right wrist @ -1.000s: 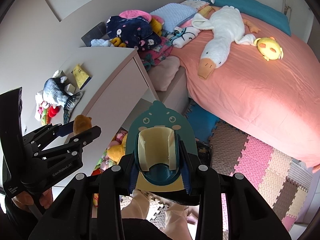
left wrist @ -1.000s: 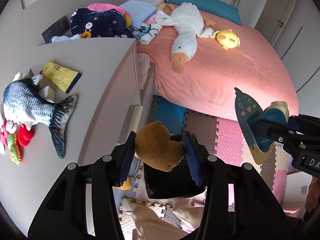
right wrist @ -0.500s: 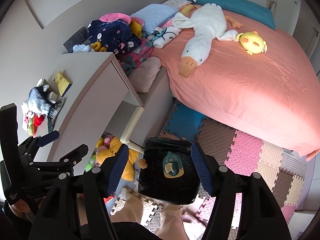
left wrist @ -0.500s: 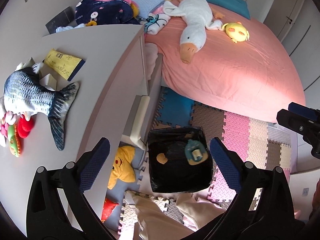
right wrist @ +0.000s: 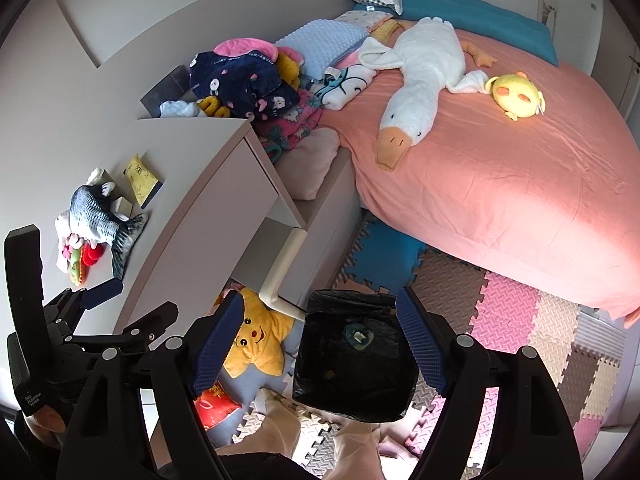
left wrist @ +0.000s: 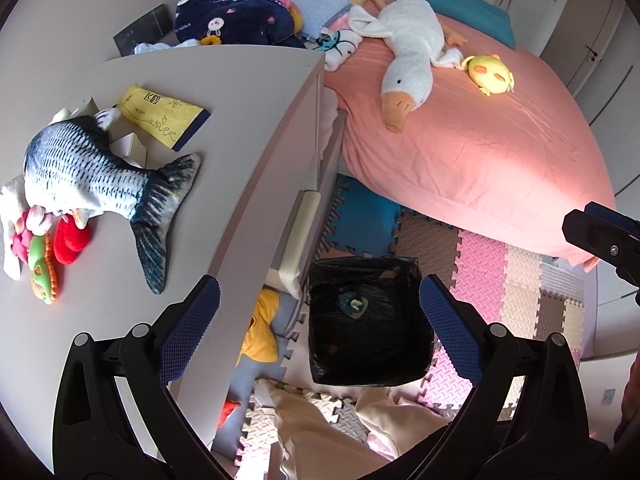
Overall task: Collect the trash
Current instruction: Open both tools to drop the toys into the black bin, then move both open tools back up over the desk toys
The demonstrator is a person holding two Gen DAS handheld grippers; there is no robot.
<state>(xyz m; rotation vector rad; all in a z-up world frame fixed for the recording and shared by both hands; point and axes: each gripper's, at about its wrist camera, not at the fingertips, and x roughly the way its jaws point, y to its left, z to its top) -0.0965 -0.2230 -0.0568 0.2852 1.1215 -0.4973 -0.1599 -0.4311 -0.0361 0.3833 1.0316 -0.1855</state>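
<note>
Bin (left wrist: 370, 364) black-lined, teal wrapper (left wrist: 353, 303) inside, brown scrap (right wrist: 330, 375)

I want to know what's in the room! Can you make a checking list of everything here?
Surface: pale desk top beside a pink bed; foam puzzle mats on the floor.
Job's things: black-lined bin on the mats, a teal piece and a small brown bit inside it.
Clutter: fish plush, yellow packet and red toy on the desk; goose plush and yellow chick on the bed; star plush on the floor.
Grippers: left gripper open, empty, above the bin; right gripper open, empty.
Cables: nothing seen.
Surroundings: wardrobe doors, pillows, heaped clothes.
</note>
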